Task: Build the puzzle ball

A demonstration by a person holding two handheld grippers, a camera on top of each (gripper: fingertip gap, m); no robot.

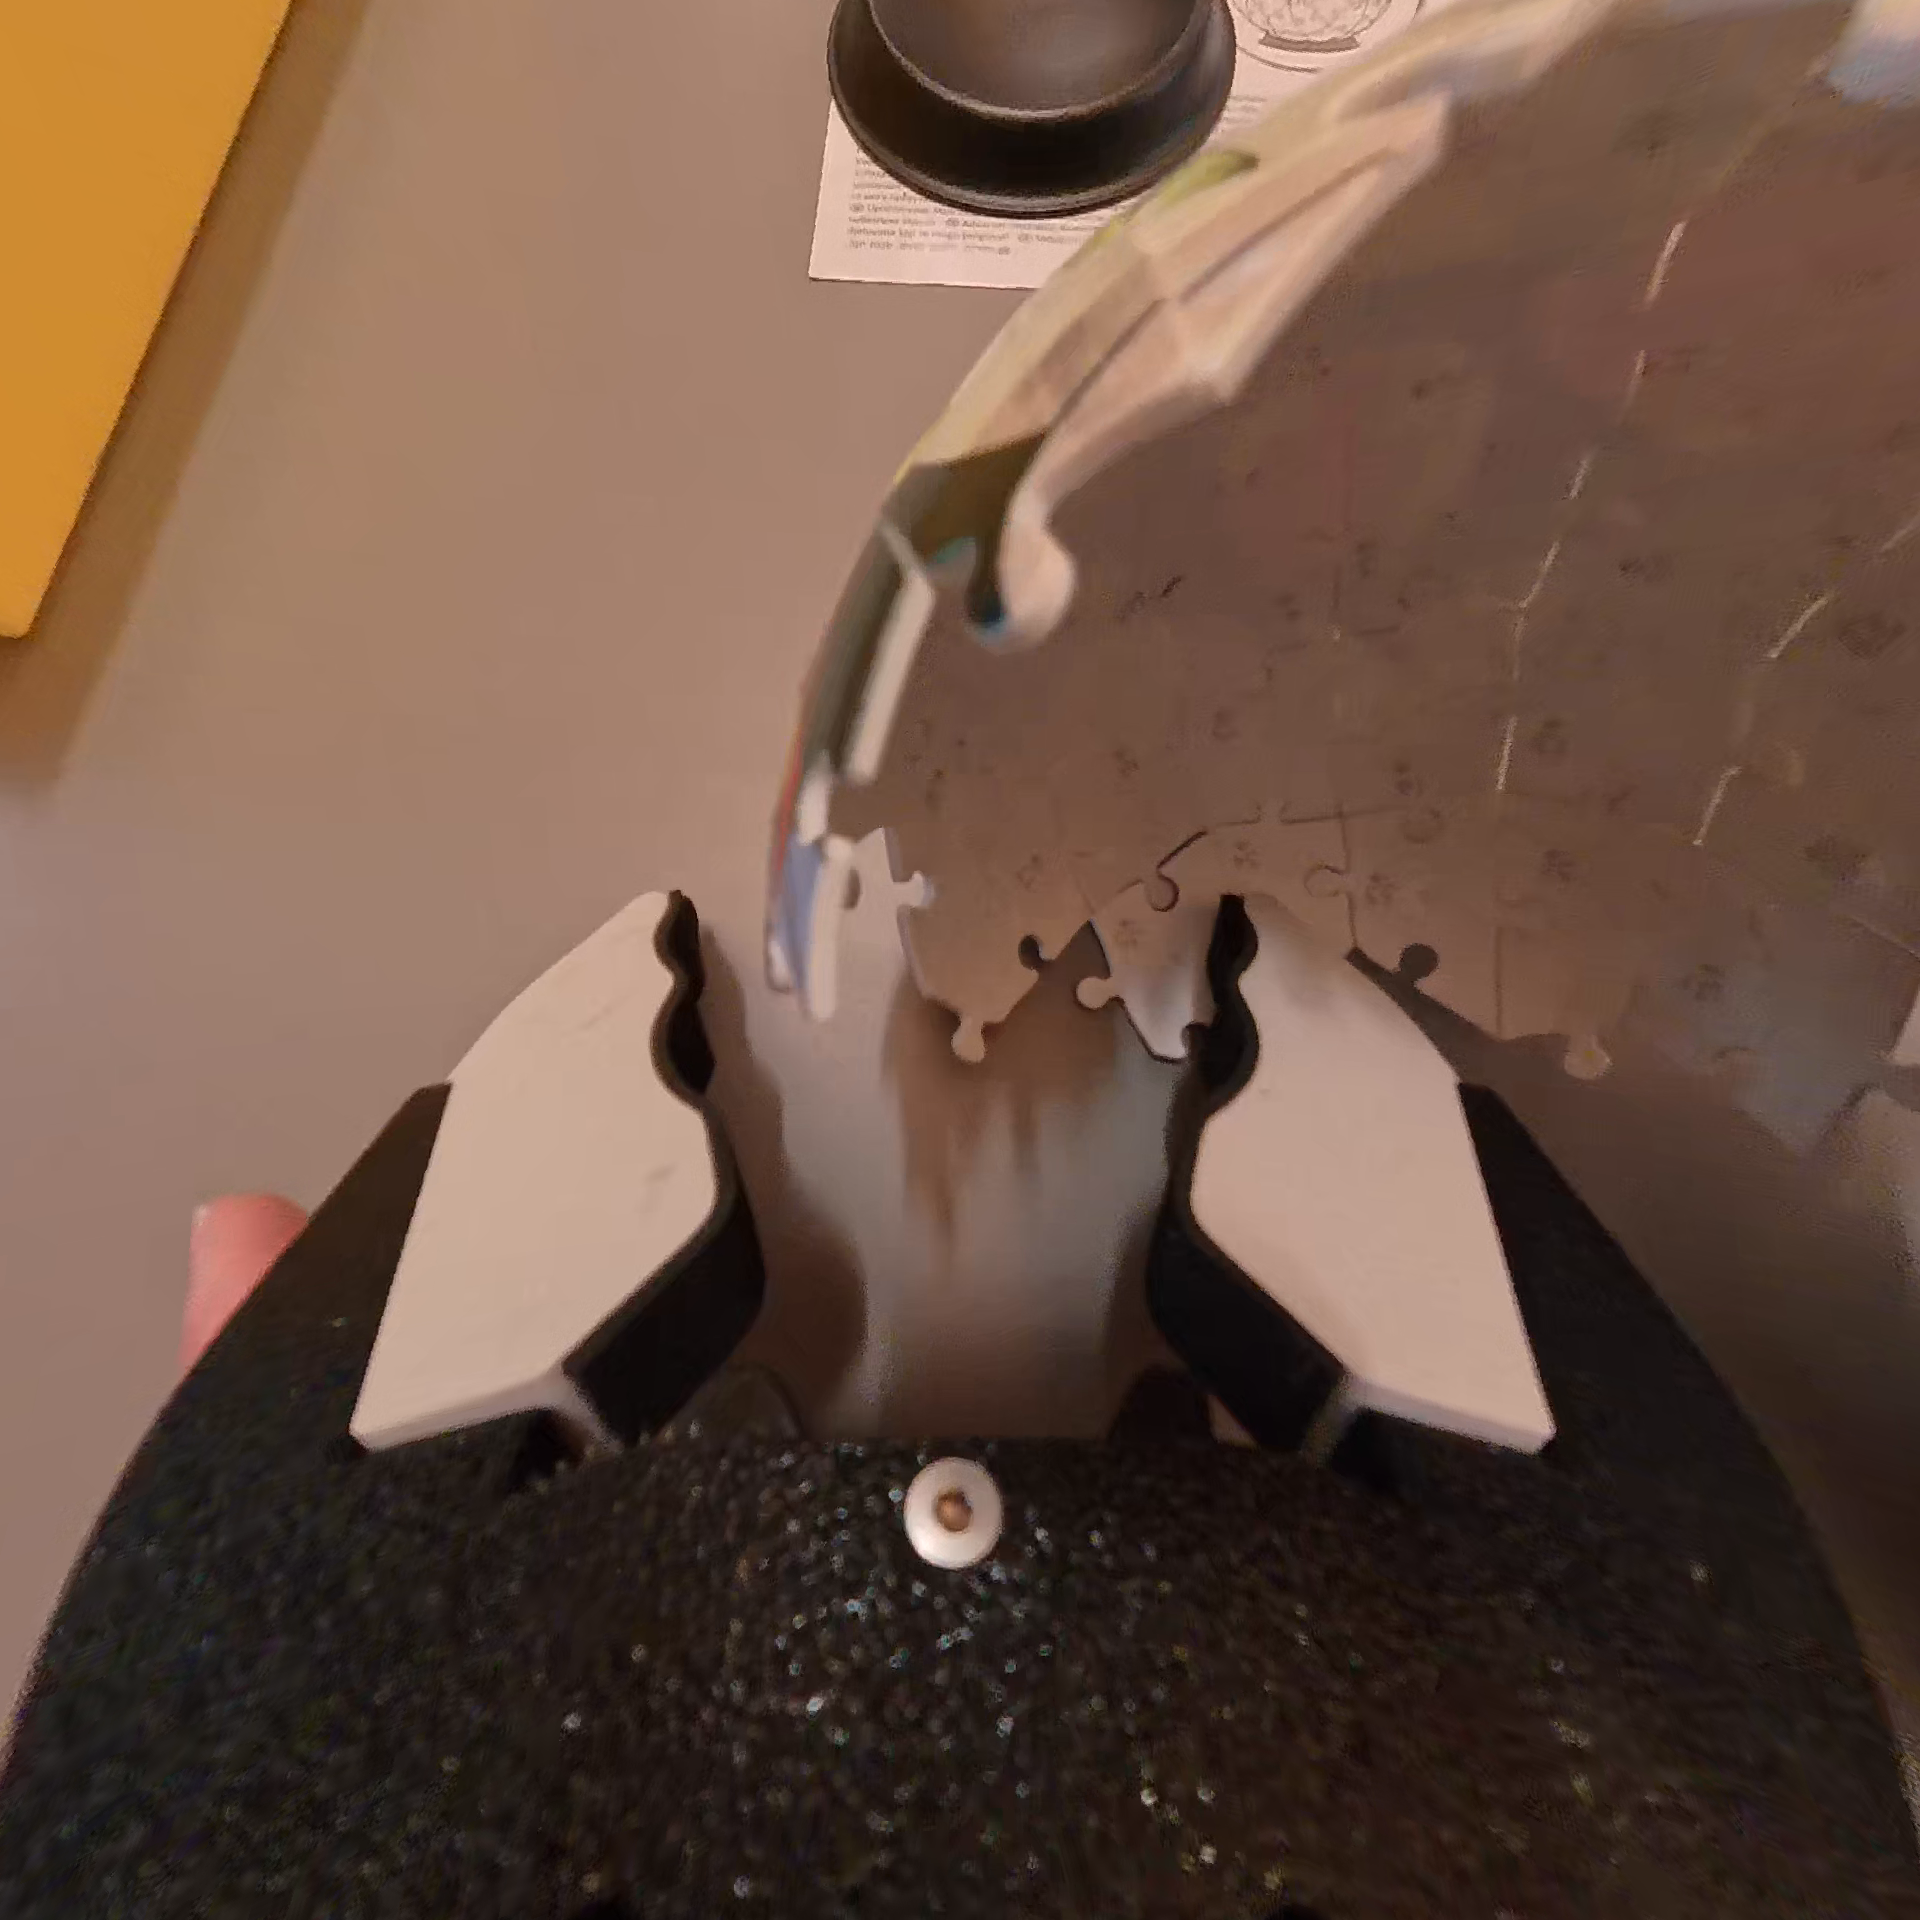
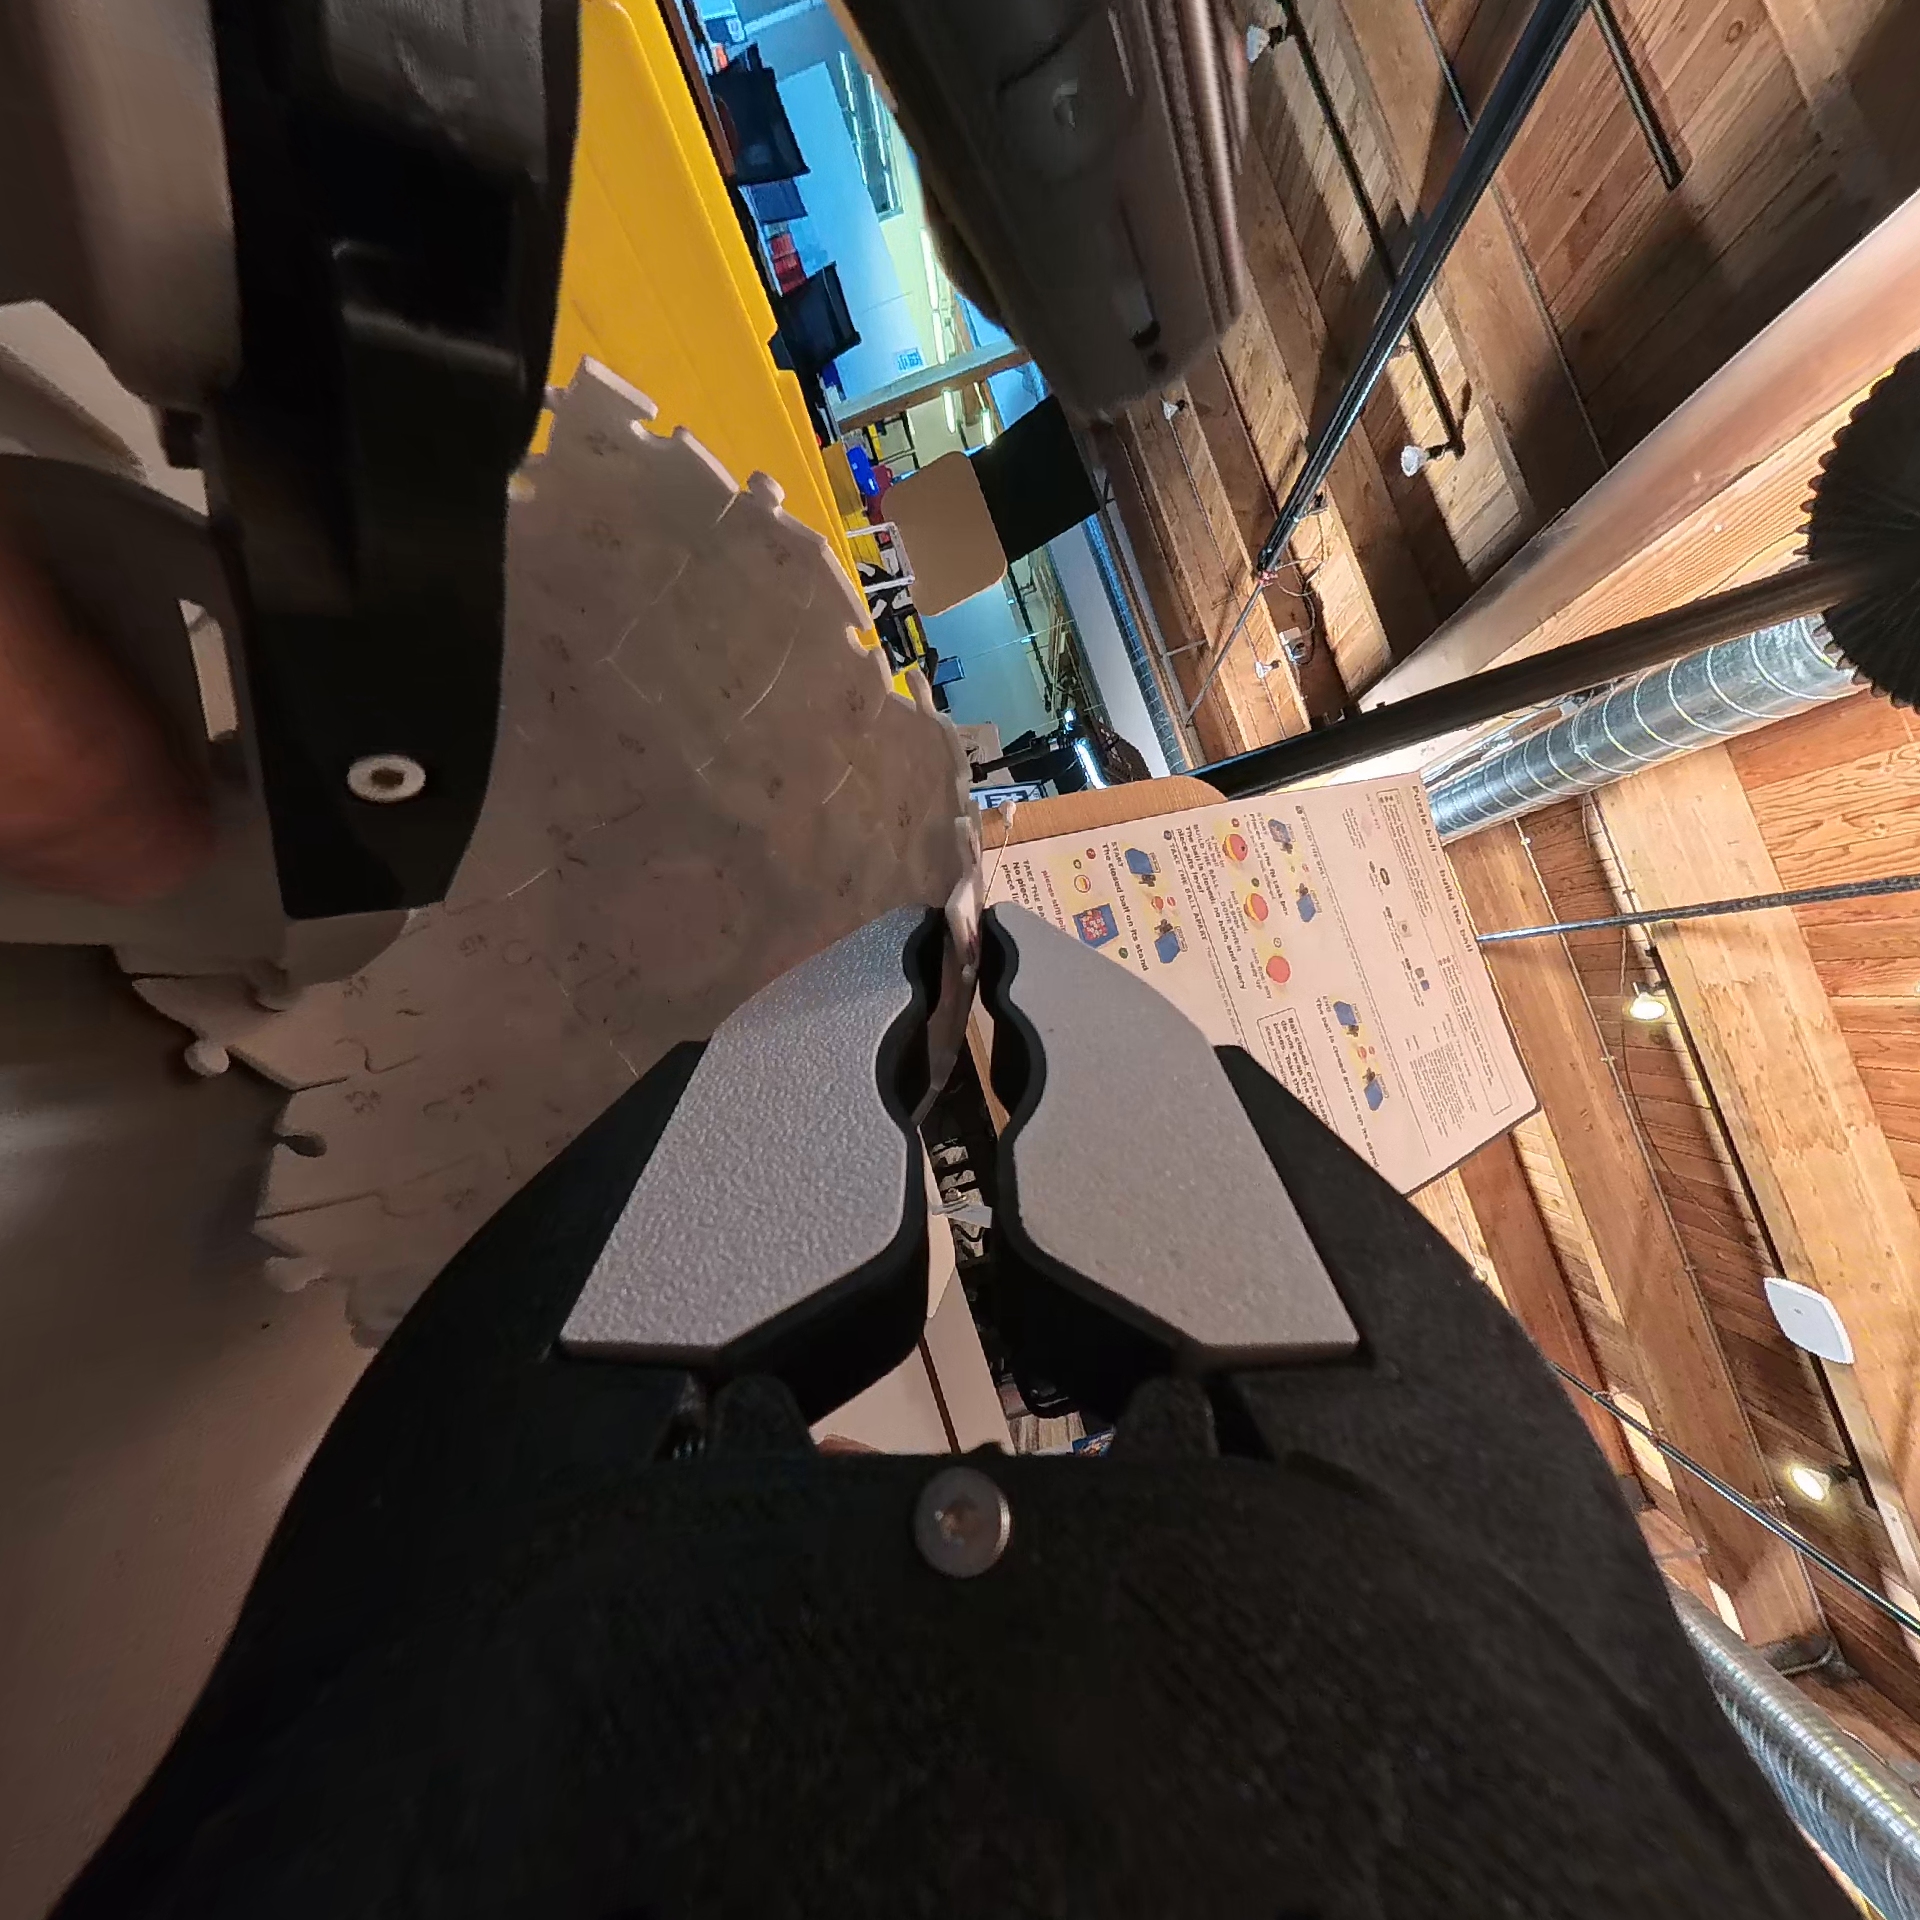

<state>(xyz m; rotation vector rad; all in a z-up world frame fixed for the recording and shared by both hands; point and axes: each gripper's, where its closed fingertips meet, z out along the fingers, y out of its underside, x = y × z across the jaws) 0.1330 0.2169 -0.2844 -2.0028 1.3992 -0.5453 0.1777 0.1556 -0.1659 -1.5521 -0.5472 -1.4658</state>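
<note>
The partly built puzzle ball (image 1: 1403,623) is a curved shell of joined pieces, seen from its grey inner side, held up above the table. Its jagged lower edge hangs just in front of my left gripper (image 1: 951,935), which is open. That gripper's right fingertip (image 1: 1236,966) is against the edge pieces. In the right wrist view the shell (image 2: 675,779) lies to the left, and my right gripper (image 2: 961,935) is shut on its thin rim. The left gripper's black body (image 2: 364,520) shows at the upper left, in front of the shell.
A black round stand (image 1: 1029,94) sits on a printed paper sheet (image 1: 904,239) at the far side of the grey table (image 1: 468,520). A yellow panel (image 1: 104,260) lies at the left. An instruction board (image 2: 1299,966) stands behind the right gripper.
</note>
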